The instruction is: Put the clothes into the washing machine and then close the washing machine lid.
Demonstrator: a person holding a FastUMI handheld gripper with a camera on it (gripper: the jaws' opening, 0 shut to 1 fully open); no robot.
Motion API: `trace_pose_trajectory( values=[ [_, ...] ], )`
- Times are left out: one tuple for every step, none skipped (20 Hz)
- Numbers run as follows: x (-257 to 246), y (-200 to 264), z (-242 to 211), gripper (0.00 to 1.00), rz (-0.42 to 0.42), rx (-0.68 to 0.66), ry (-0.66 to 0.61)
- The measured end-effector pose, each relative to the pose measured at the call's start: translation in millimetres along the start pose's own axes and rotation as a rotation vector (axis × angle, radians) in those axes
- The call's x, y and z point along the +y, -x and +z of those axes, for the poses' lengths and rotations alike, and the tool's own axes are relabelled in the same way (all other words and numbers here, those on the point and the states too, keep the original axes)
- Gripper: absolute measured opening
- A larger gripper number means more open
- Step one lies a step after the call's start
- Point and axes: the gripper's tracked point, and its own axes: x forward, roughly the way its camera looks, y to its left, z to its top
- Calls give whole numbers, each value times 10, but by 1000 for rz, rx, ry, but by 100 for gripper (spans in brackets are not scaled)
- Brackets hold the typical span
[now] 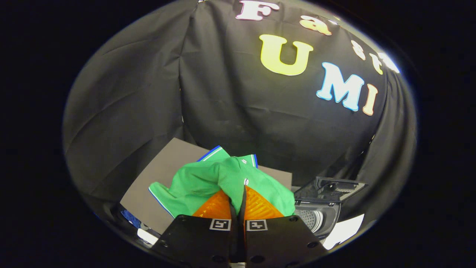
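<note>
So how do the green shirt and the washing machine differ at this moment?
The green shirt is soft, crumpled and bright, pinched between the fingers of the gripper; the washing machine is rigid, grey and ungripped. The shirt hangs over the grey board, ahead of the fingers; the machine stands off to their right, lower down, lid raised, drum exposed.

shirt point(223, 178): green, blue-white striped trim | washing machine point(319, 212): dark grey | tabletop point(163, 175): grey-brown
</note>
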Motion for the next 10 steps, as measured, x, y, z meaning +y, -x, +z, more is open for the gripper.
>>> trace_pose_trajectory(
  values=[
    [-108, 46, 13, 1, -7, -8, -7],
    [-222, 89, 39, 1, -14, -19, -15],
    [-342, 140, 57, 2, -20, -27, -20],
    [-466, 196, 88, 1, -27, -37, -25],
    [-596, 250, 97, 1, -33, -46, -33],
    [-719, 308, 108, 1, -34, -54, -45],
    [-848, 363, 108, 1, -36, -60, -59],
    [-978, 415, 110, 1, -42, -67, -71],
    [-1117, 454, 86, 1, -48, -71, -77],
    [-1255, 493, 76, 2, -57, -76, -86]
  ],
)
